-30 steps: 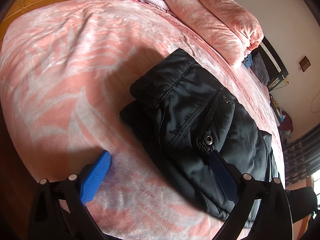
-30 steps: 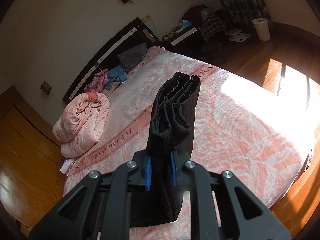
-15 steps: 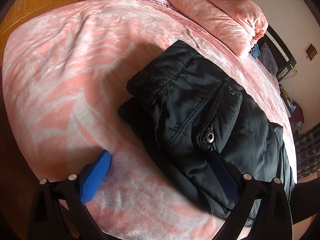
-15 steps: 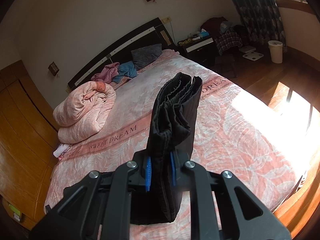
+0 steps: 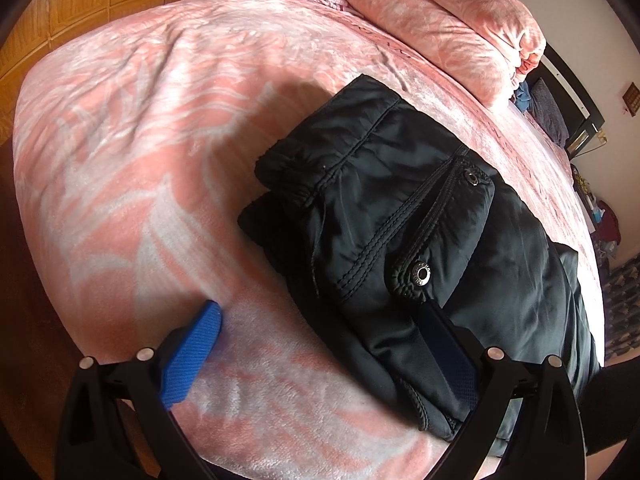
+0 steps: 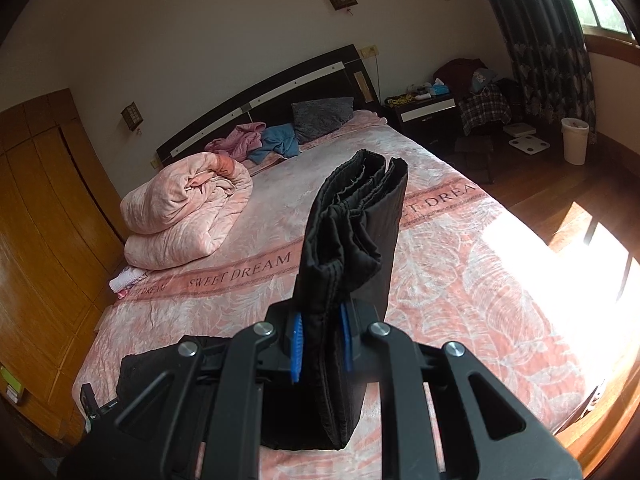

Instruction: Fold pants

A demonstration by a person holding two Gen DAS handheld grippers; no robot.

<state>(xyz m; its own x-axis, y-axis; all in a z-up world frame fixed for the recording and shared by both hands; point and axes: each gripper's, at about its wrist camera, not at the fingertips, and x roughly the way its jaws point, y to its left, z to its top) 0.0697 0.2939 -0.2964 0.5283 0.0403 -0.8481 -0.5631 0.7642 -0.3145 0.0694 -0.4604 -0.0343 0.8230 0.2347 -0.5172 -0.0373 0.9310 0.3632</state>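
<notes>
Black padded pants [image 5: 400,220] lie folded on the pink bed [image 5: 120,160], waistband end toward the far left, snap pocket on top. My left gripper [image 5: 320,336] is open; its right finger [image 5: 448,344] rests against the pants' near edge, its left finger [image 5: 192,348] lies over bare blanket. In the right wrist view my right gripper [image 6: 320,340] is shut on the leg end of the pants [image 6: 352,240], held up above the bed [image 6: 480,280] as a stack of layers.
A rolled pink quilt [image 6: 184,208] lies at the bed's left side, also in the left wrist view [image 5: 440,20]. Loose clothes and a grey pillow [image 6: 320,118] sit by the headboard. A wooden wardrobe [image 6: 36,240], nightstand [image 6: 424,108] and white bin [image 6: 574,140] surround the bed.
The right gripper has risen and tilted up with the pants' end, showing more of the room. The left gripper has shifted slightly; the pants sit a little farther right in its view.
</notes>
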